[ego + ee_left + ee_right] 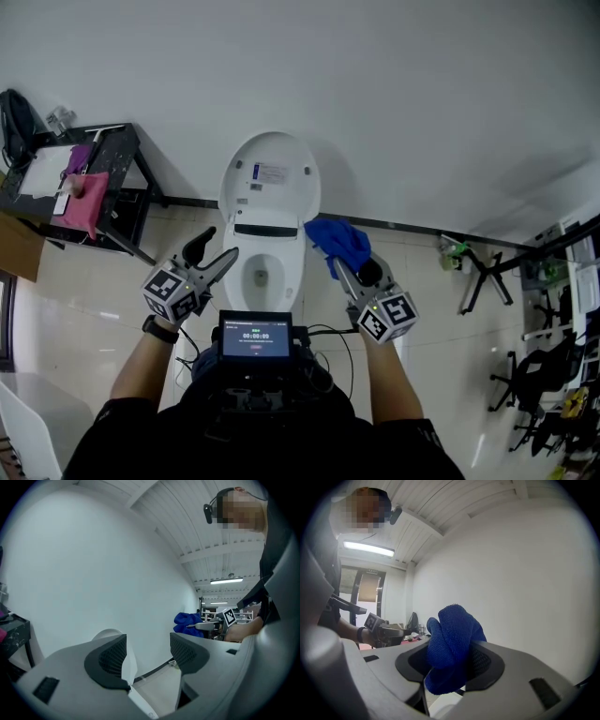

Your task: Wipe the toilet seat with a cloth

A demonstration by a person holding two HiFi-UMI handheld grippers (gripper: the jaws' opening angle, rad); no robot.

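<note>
A white toilet (265, 246) stands against the wall with its lid (270, 178) raised and the bowl (262, 275) showing. My right gripper (336, 263) is shut on a blue cloth (339, 242) and holds it in the air just right of the toilet's tank end. In the right gripper view the blue cloth (451, 645) bulges out between the jaws. My left gripper (223, 261) hangs open and empty over the toilet's left rim. Through its spread jaws the left gripper view shows the raised lid (117, 641) and, further right, the blue cloth (188, 623).
A black cart (84, 183) with a pink cloth (84, 200) stands at the left wall. A folding stand (483, 272) and chairs (548, 375) are at the right. A tablet screen (255, 337) is mounted at my chest. Tiled floor (75, 300) surrounds the toilet.
</note>
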